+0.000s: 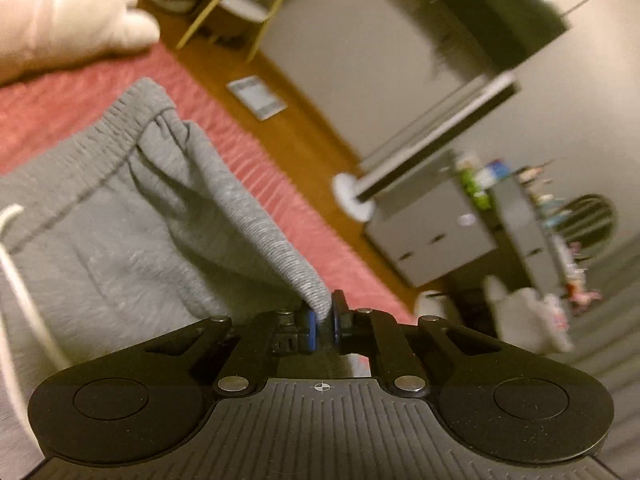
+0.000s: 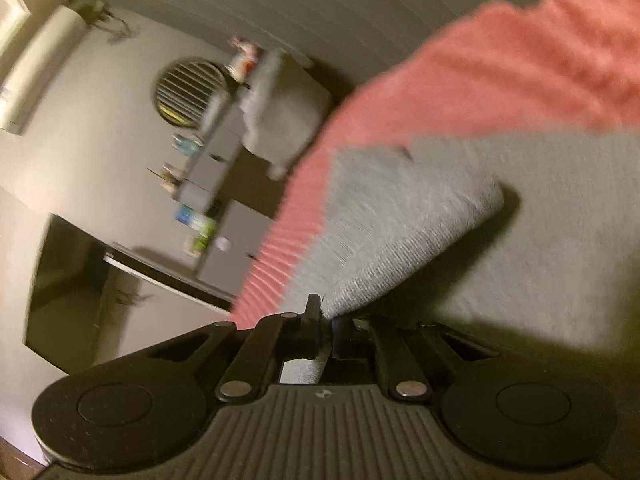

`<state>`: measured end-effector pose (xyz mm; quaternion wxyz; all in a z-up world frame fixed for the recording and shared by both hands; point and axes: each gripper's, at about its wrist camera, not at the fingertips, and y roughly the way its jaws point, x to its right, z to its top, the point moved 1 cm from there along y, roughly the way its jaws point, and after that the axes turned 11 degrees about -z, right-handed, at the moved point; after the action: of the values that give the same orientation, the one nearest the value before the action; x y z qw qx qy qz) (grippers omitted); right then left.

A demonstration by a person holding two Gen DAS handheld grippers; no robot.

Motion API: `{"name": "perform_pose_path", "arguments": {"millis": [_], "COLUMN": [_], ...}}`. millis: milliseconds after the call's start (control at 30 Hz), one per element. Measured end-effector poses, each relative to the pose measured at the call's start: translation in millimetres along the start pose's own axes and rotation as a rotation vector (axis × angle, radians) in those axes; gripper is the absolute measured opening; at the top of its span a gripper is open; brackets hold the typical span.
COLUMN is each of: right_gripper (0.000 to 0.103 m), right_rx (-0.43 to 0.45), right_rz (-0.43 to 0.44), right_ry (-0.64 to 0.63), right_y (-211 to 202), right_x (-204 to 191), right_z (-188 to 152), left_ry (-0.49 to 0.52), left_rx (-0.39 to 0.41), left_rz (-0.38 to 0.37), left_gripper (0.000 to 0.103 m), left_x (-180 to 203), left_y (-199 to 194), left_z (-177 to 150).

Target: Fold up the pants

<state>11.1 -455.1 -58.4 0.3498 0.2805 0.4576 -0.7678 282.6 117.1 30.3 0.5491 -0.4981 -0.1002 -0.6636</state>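
Lying on a pink bedspread [image 1: 256,148], the grey pants [image 1: 120,216] have a ribbed edge lifted clear of it. Left gripper [image 1: 324,326] pinches that ribbed band; right gripper [image 2: 326,330] clamps a folded grey flap. White drawstring [image 1: 16,264] trails at the side. Beyond the bed: white pillow [image 1: 68,16], grey drawer cabinet [image 1: 436,236], wood floor [image 1: 304,120].

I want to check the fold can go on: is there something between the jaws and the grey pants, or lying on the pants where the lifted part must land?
Nothing visible. The left gripper and right gripper already pinch the grey pants, with no gap. The flat grey cloth on the pink bedcover shows only a white drawstring.
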Motion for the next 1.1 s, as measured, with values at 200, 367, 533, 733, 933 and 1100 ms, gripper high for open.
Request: {"name": "perform_pose_path", "arguments": {"millis": [200, 367, 533, 733, 933, 1100], "right_gripper": [0.005, 0.005, 0.005, 0.027, 0.015, 0.005], "right_rx": [0.042, 0.024, -0.059, -0.12, -0.162, -0.067], "right_rz": [0.013, -0.119, -0.294, -0.284, -0.291, -0.181], "right_ry": [-0.004, -0.088, -0.042, -0.004, -0.015, -0.124], "right_y": [-71, -116, -104, -87, -70, -92], "right_x": [4, 34, 73, 80, 67, 28], "right_z": [23, 16, 5, -2, 0, 12], "left_ry": [0.095, 0.024, 0.03, -0.074, -0.142, -0.04], "left_rx": [0.038, -0.025, -0.07, 0.03, -0.005, 0.116], "left_rz": [-0.101, -0.039, 0.073, 0.102, 0.124, 0.001], "left_gripper": [0.009, 0.009, 0.017, 0.06, 0.015, 0.012], "left_x": [1, -61, -98, -117, -129, -99], "left_y": [-125, -172, -165, -158, -140, -167], "left_z": [-45, -108, -129, -107, -88, -67]}}
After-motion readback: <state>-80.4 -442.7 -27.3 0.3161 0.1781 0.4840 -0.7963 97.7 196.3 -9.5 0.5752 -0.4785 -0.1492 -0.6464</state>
